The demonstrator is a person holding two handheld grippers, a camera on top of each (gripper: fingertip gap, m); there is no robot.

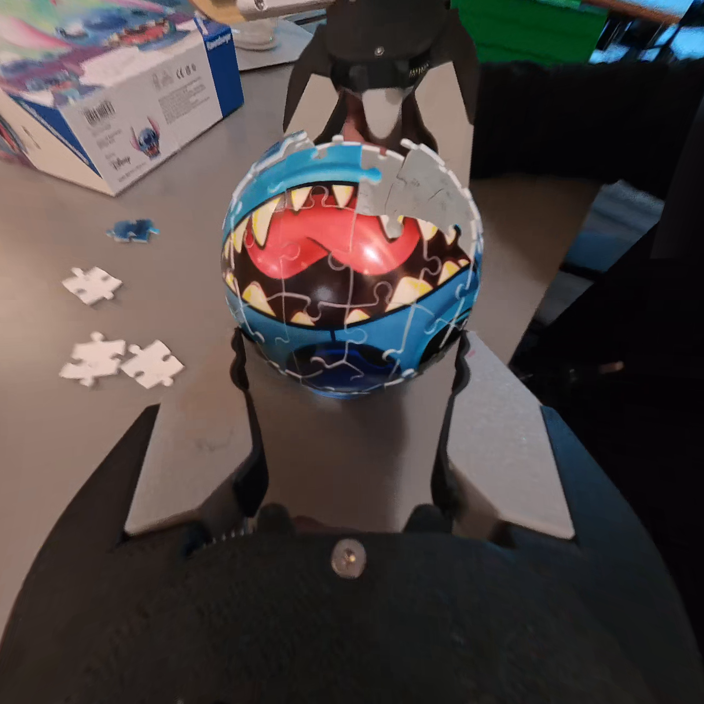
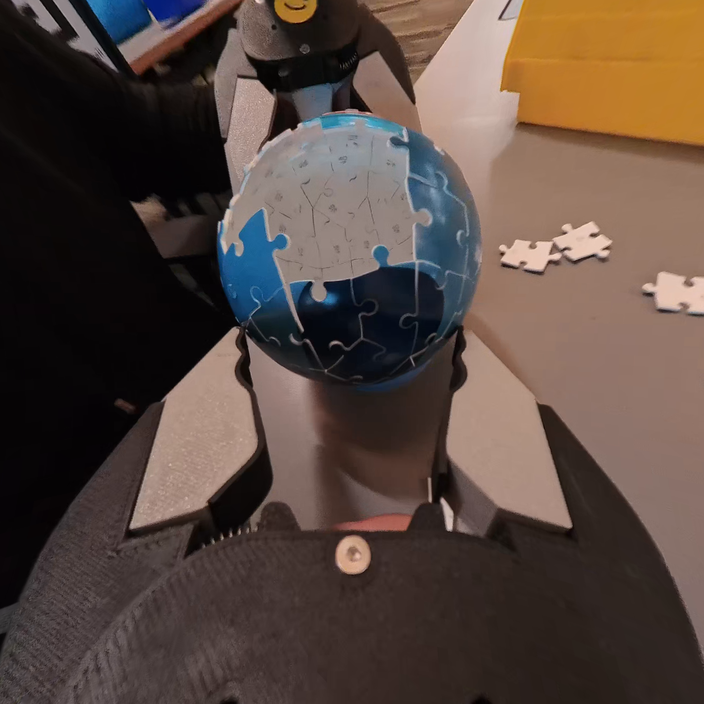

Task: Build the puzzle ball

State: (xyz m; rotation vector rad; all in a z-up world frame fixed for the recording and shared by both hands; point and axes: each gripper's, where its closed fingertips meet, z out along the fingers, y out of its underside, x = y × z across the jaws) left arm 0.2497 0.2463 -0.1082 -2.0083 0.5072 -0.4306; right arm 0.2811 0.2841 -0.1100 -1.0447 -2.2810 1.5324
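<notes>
The puzzle ball point(image 1: 343, 266) is a partly built sphere with a blue face, red tongue and yellow teeth. It sits between the fingertips of my left gripper point(image 1: 348, 354), which is shut on its lower sides. My right gripper point(image 2: 350, 354) is shut on the same ball point(image 2: 438, 228) from the opposite side. A gap in the shell point(image 2: 343, 213) shows the white backs of the far pieces. Each view shows the other gripper's body behind the ball point(image 1: 377, 45) point(image 2: 301, 49). The ball hangs above the grey table point(image 1: 190, 381).
Loose pieces lie on the table: one blue point(image 1: 132, 230) and three white point(image 1: 91, 285) point(image 1: 93, 358) point(image 1: 152, 364), also in the right wrist view point(image 2: 533, 253). The puzzle box point(image 1: 144, 95) stands at the back left. A yellow bin point(image 2: 609, 64) and a dark sleeve point(image 2: 95, 190) flank the ball. Left tips to right tips: about 7 centimetres.
</notes>
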